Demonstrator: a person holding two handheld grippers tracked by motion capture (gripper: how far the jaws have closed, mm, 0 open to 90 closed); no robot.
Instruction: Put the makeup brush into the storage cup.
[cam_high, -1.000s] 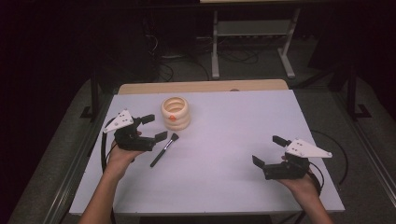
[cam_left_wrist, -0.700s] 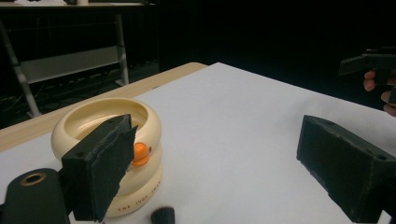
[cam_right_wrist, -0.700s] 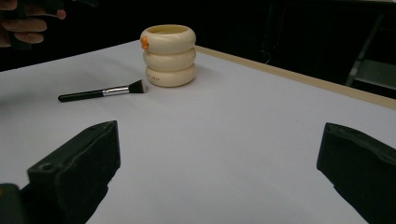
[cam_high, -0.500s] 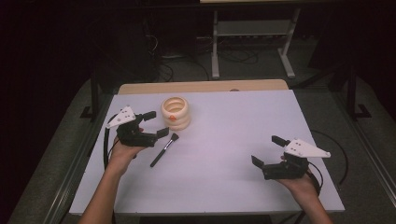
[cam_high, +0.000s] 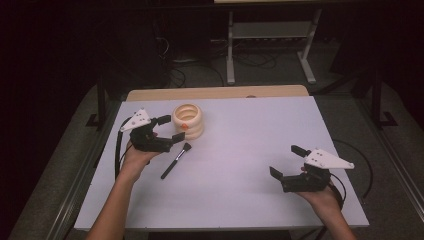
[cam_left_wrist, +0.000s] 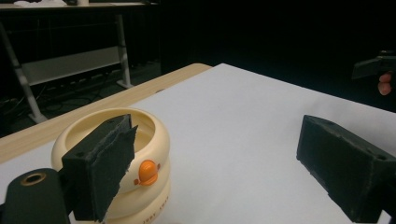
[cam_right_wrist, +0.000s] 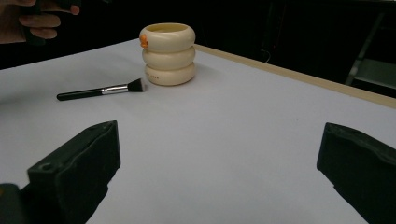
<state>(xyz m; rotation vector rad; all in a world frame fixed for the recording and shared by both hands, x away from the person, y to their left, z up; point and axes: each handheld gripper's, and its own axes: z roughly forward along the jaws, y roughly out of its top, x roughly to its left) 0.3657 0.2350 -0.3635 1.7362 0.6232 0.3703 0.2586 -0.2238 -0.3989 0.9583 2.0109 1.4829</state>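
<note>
Above, your left tool (cam_high: 171, 128) hovers jaws apart just beside the cup (cam_high: 188, 120), over the brush (cam_high: 176, 161); your right tool (cam_high: 288, 162), also apart, holds nothing

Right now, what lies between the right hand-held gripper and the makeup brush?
Nothing: bare white table runs from the right hand-held gripper to the makeup brush, as the right gripper view shows.
</note>
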